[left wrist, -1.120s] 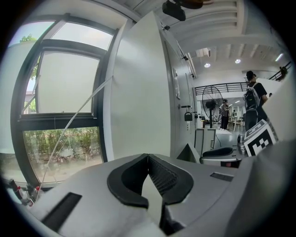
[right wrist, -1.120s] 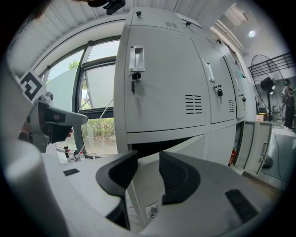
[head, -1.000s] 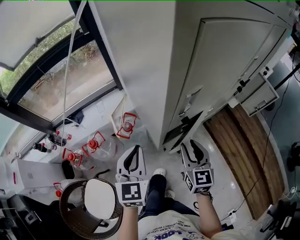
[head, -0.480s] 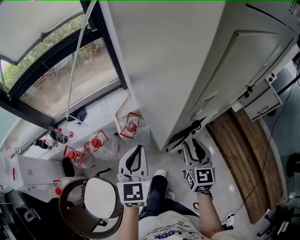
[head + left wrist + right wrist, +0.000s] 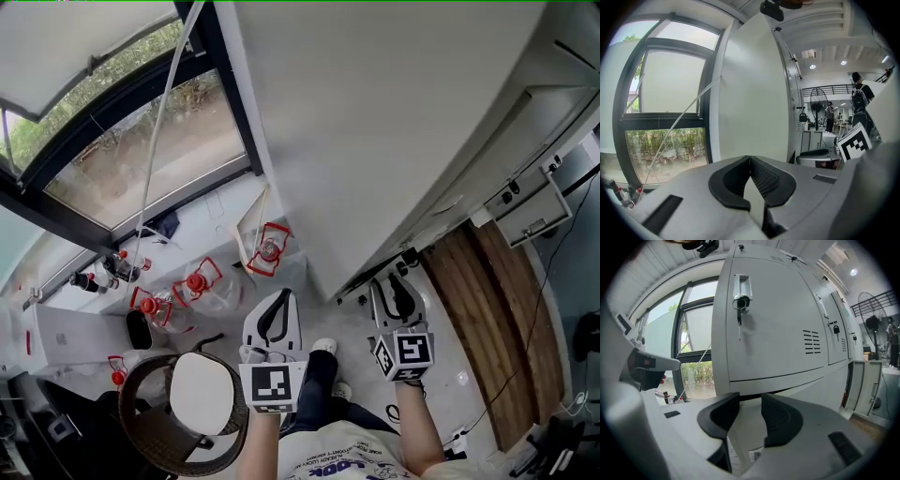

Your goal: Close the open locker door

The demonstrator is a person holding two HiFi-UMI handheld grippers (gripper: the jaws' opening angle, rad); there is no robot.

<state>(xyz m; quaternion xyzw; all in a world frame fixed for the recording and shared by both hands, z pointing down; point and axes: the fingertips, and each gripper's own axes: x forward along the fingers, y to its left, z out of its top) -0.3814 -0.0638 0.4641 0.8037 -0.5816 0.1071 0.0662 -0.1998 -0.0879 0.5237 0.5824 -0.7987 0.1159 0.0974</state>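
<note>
The grey locker block [image 5: 394, 122] towers over me in the head view. At its foot a dark gap [image 5: 373, 274] shows where the lowest door stands ajar. My right gripper [image 5: 393, 285] is open and empty, its tips just below that gap. In the right gripper view the jaws [image 5: 750, 401] stand apart before the dark slit [image 5: 754, 393] under a closed upper door [image 5: 773, 324] with a key in its lock [image 5: 739, 303]; a pale panel [image 5: 743, 437] shows between them. My left gripper [image 5: 277, 302] hangs shut and empty to the left, facing the locker's side wall [image 5: 750, 93].
Red-capped clear bottles [image 5: 197, 281] lie on the floor by the window [image 5: 122, 159]. A round wicker seat [image 5: 187, 408] is at my lower left. Wooden flooring [image 5: 497, 319] runs to the right. A standing fan [image 5: 818, 103] and people [image 5: 858, 101] are far off.
The view has moved closer to the locker, whose side wall now fills more of the picture. The dark gap at its foot looks narrower. Both grippers keep their jaw states.
</note>
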